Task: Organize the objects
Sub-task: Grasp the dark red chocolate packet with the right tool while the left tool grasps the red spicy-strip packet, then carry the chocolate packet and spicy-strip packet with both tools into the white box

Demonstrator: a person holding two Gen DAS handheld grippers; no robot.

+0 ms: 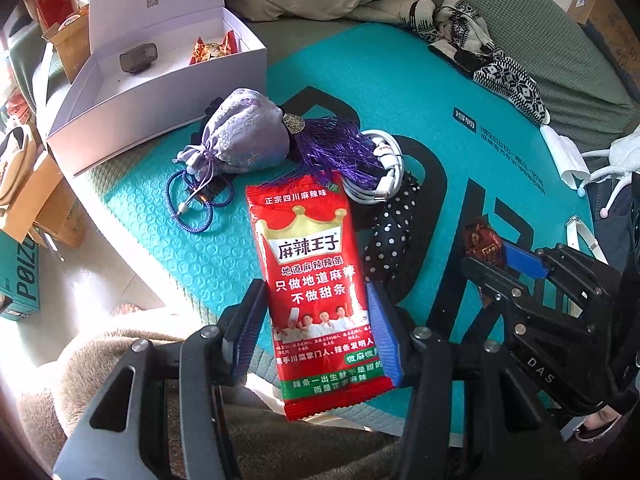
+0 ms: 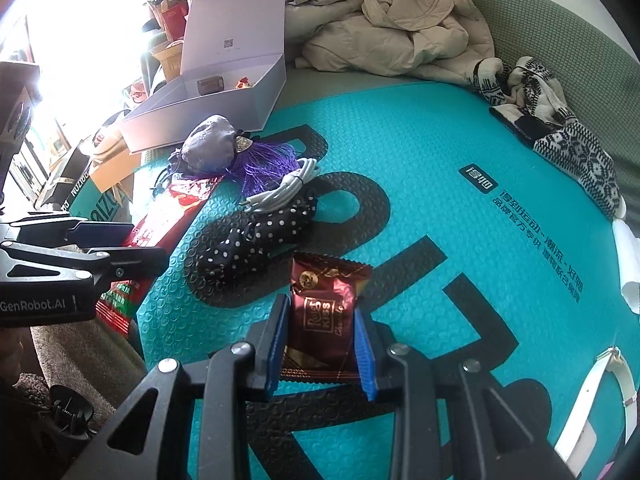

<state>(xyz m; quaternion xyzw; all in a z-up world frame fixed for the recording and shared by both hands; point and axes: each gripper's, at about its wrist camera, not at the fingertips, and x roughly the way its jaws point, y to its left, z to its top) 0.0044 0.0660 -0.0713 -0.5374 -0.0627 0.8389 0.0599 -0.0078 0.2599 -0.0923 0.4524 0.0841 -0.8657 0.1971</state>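
Observation:
My left gripper [image 1: 316,320] is shut on a red snack packet [image 1: 316,280] with a gold crown, held above the teal mat [image 1: 400,92]. My right gripper [image 2: 322,344] is shut on a dark red chocolate wrapper [image 2: 324,312]; the same wrapper [image 1: 482,244] shows at the right of the left wrist view. A lilac drawstring pouch [image 1: 244,132] with a purple tassel [image 1: 332,148], a coiled white cable [image 1: 384,168] and a black polka-dot cloth [image 1: 388,236] lie on the mat. An open white box [image 1: 160,76] at the far left holds a small dark case [image 1: 138,58] and a red wrapped sweet [image 1: 214,48].
A beige jacket [image 2: 400,12] and a black-and-white knit scarf [image 2: 560,136] lie at the back on the green cover. A white strap [image 2: 600,392] lies at the mat's right edge. Cardboard boxes [image 1: 36,200] and a teal carton [image 1: 20,276] stand left of the mat; a brown fleece [image 1: 100,360] is in front.

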